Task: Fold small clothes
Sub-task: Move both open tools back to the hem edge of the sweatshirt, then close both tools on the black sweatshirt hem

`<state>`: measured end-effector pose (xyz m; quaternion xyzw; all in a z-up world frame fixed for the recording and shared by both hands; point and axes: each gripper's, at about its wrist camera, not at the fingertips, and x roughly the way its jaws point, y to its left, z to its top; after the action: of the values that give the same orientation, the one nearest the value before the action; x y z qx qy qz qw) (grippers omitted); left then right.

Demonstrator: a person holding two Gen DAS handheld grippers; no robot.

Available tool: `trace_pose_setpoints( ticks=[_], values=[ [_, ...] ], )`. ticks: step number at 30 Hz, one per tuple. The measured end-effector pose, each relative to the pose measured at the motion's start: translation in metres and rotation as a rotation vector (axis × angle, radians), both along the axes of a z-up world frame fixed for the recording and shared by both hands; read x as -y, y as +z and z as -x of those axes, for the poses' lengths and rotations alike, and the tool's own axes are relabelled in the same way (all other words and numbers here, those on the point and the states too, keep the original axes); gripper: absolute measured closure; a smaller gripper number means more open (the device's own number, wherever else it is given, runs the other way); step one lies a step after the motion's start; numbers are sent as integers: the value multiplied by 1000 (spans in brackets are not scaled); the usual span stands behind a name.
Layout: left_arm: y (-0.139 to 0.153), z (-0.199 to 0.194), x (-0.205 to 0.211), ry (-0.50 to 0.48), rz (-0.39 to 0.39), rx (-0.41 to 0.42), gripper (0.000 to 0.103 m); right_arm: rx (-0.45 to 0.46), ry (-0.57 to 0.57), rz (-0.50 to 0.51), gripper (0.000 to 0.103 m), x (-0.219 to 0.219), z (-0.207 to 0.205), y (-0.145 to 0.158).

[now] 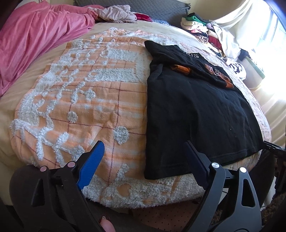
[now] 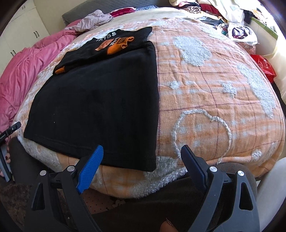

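A black shirt (image 1: 196, 110) with orange cuffs and an orange print lies flat on the orange checked blanket (image 1: 100, 100), its sleeves folded across the chest. In the left wrist view my left gripper (image 1: 144, 142) is open just above the near left corner of the hem, one finger over the blanket and the other over the cloth. In the right wrist view the shirt (image 2: 100, 100) fills the left half, and my right gripper (image 2: 142, 147) stands open over its near right corner. Nothing is pinched in either gripper.
A pink duvet (image 1: 35, 39) is bunched along the far left of the bed. A beige garment (image 1: 114, 14) lies at the head. A heap of mixed clothes (image 2: 214, 10) sits at the far right, with a red bag (image 2: 264, 67) near it.
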<state>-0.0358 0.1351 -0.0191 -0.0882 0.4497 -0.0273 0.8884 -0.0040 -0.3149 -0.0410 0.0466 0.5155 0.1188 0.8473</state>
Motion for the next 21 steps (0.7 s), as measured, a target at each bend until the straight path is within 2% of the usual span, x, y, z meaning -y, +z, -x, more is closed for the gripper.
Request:
trace_pose_setpoints(
  ticks=[15,16,18,19,21],
  values=[
    [-18,5,8,-28,5,-74,21,-28,87,34,17,-18,-1,-10],
    [-20,5,8,-28,10,-79,21,-29,88,33,19,-18,-1,-10],
    [-22,5,9,-30,16,-87,21,-28,81,22,37,-17,-2,-10],
    [-23,5,9,-29,16,-89,21,-24,80,19,40,-16,-1,-9],
    [-23,6,7,-27,18,-93,21,-9,83,-5,60,-15,0,-6]
  ],
)
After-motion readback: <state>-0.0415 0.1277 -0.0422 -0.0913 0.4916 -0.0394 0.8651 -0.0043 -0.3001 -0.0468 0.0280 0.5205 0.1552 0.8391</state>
